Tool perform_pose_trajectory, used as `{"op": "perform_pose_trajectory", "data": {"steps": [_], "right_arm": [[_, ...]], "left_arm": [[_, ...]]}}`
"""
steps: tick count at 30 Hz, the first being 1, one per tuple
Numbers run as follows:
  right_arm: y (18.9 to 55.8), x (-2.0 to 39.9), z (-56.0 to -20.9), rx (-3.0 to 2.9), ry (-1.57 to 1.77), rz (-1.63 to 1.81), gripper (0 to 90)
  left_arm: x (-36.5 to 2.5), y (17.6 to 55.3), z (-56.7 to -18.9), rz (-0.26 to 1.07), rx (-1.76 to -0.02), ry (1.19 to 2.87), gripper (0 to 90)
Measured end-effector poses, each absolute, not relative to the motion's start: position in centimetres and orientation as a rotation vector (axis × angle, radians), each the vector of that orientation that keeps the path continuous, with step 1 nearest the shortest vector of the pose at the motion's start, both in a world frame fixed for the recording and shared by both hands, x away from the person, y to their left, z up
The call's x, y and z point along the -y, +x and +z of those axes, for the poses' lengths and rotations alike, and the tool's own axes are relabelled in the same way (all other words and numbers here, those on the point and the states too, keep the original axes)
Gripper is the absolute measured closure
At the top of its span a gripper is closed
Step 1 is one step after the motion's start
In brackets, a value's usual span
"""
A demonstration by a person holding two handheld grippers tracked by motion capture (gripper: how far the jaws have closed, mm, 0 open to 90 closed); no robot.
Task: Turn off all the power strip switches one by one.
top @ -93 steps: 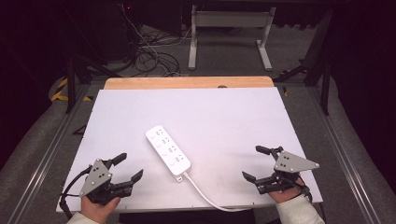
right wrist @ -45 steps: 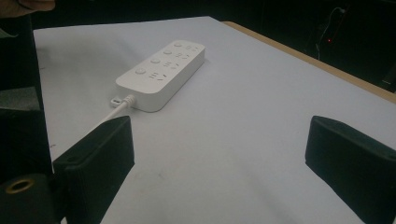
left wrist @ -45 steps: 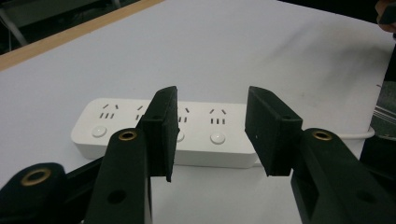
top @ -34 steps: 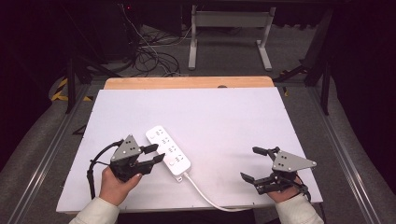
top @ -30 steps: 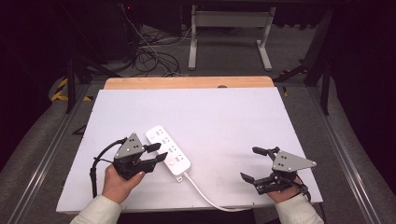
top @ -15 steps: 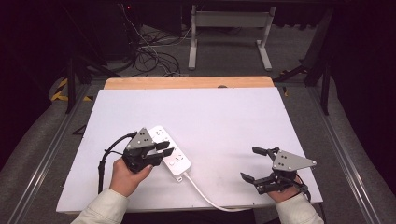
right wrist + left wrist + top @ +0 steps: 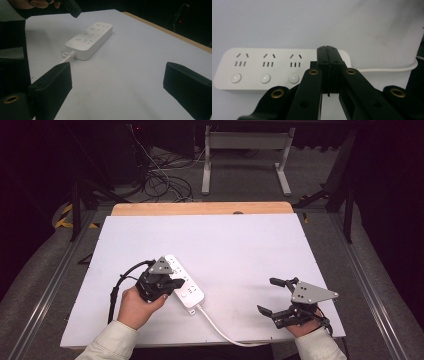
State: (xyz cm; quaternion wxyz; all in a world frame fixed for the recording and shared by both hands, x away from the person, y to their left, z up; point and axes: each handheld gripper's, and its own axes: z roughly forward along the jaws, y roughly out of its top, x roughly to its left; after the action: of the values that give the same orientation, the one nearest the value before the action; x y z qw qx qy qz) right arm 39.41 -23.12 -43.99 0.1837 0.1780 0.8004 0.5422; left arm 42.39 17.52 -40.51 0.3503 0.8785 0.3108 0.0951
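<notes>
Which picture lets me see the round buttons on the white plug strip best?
The left gripper view: the plug strip is close and faces the camera, with three round buttons in a row and the shut left claw covering where a fourth would be. The right gripper view shows four, slanted. The high view shows them tiny.

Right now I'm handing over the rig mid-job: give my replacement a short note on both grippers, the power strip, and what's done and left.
Left gripper: jaws just closed, shut with nothing between them, tips over the cord end of the white power strip, seemingly above its fourth switch; contact unclear.
Right gripper: open, idle near the table's right front edge.
Power strip: flat on the white table, cord running off the front edge.
Done: approach.
Left: probably press the switch.
</notes>
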Motion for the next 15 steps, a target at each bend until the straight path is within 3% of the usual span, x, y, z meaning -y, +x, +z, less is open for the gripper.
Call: {"op": "perform_pose_trajectory", "data": {"steps": [15], "right_arm": [[39.4, 23.1, -44.0, -2.267, 0.500, 1.530, 9.0]], "left_arm": [[-16.1, 43.8, -41.7, 0.131, -0.881, 2.449, 90.0]]}}
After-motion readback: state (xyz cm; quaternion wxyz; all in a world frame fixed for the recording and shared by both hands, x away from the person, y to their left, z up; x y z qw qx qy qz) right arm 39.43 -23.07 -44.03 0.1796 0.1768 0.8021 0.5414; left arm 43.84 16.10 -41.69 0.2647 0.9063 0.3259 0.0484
